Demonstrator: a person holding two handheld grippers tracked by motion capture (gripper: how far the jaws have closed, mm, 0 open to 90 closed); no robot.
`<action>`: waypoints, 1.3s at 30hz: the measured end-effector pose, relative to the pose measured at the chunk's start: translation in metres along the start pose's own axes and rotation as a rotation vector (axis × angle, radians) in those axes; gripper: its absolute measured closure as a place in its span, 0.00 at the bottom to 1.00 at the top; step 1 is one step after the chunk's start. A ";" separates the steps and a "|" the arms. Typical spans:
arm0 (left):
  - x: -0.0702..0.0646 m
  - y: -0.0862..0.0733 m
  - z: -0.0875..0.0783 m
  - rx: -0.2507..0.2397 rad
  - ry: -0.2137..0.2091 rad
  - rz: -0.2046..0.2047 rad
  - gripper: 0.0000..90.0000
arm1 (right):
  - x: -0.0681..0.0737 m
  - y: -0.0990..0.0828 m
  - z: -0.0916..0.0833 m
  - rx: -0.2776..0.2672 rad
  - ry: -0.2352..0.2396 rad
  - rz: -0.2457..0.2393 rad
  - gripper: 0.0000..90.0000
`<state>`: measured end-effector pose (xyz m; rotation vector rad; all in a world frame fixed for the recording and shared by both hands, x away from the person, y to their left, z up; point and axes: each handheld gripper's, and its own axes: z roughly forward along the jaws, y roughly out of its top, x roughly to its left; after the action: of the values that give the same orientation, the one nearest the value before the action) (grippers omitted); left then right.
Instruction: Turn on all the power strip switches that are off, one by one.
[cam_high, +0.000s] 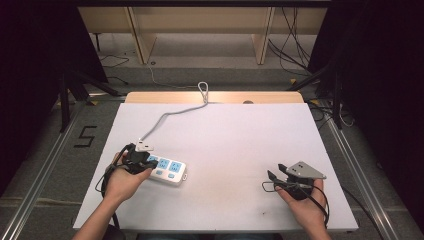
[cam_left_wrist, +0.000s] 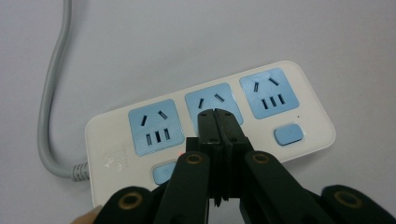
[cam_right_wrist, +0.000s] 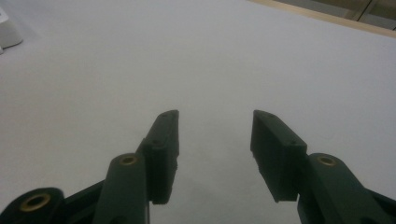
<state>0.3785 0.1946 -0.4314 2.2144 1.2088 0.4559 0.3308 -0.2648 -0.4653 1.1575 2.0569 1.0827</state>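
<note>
A white power strip (cam_high: 169, 171) with three blue sockets lies at the left of the white tabletop (cam_high: 230, 145). Its grey cable (cam_high: 170, 114) runs to the far edge. My left gripper (cam_high: 146, 163) is over the strip's left end. In the left gripper view its jaws (cam_left_wrist: 215, 115) are pressed together, tips just above the middle socket (cam_left_wrist: 212, 100), with nothing between them. Blue switch buttons (cam_left_wrist: 288, 134) sit along the strip's (cam_left_wrist: 114, 140) near side. My right gripper (cam_high: 274, 172) rests at the right near the front, jaws apart (cam_right_wrist: 215, 122) over bare tabletop, holding nothing.
A wooden strip (cam_high: 215, 97) borders the table's far edge, where the cable loops (cam_high: 203, 90). A corner of the power strip (cam_right_wrist: 8, 33) shows at the far left of the right gripper view. Metal rails (cam_high: 350, 160) and stand legs flank the table.
</note>
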 end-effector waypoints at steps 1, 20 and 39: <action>0.000 0.000 0.000 0.000 0.000 0.000 1.00 | 0.000 0.000 0.000 0.000 0.000 0.000 0.58; -0.008 0.007 0.003 -0.001 -0.017 0.019 1.00 | 0.000 0.001 -0.001 -0.016 0.017 0.006 0.54; -0.019 0.016 0.008 -0.001 -0.041 0.039 1.00 | 0.001 0.002 -0.001 -0.027 0.016 -0.003 0.42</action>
<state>0.3830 0.1698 -0.4278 2.2388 1.1453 0.4251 0.3304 -0.2643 -0.4635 1.1358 2.0489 1.1183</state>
